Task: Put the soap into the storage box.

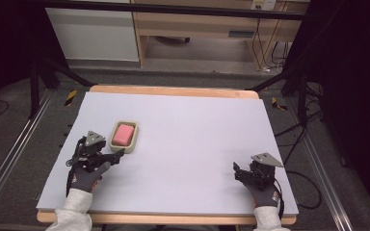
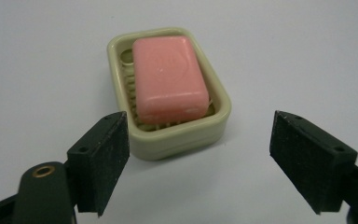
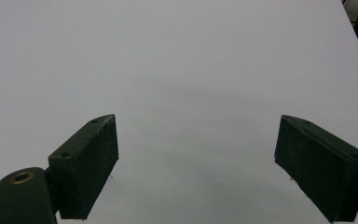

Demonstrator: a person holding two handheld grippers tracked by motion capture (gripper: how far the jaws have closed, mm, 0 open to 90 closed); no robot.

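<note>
Our left claw (image 2: 198, 163) stands apart just short of the dish (image 2: 168, 135), pink soap (image 2: 168, 77) lying inside it; nothing is gripped yet. Our right claw (image 3: 196, 168), also apart, waits over bare desk (image 3: 191, 70).

**Soap in its dish**

A pink soap (image 2: 170, 78), a rounded rectangular bar with a faint stamp on top, lies flat in a pale green dish (image 2: 216, 123). The dish is oblong with rounded corners and a ribbed floor. It stands upright on the left part of the worktop (image 1: 197, 139), the bar slightly askew inside it.
</note>
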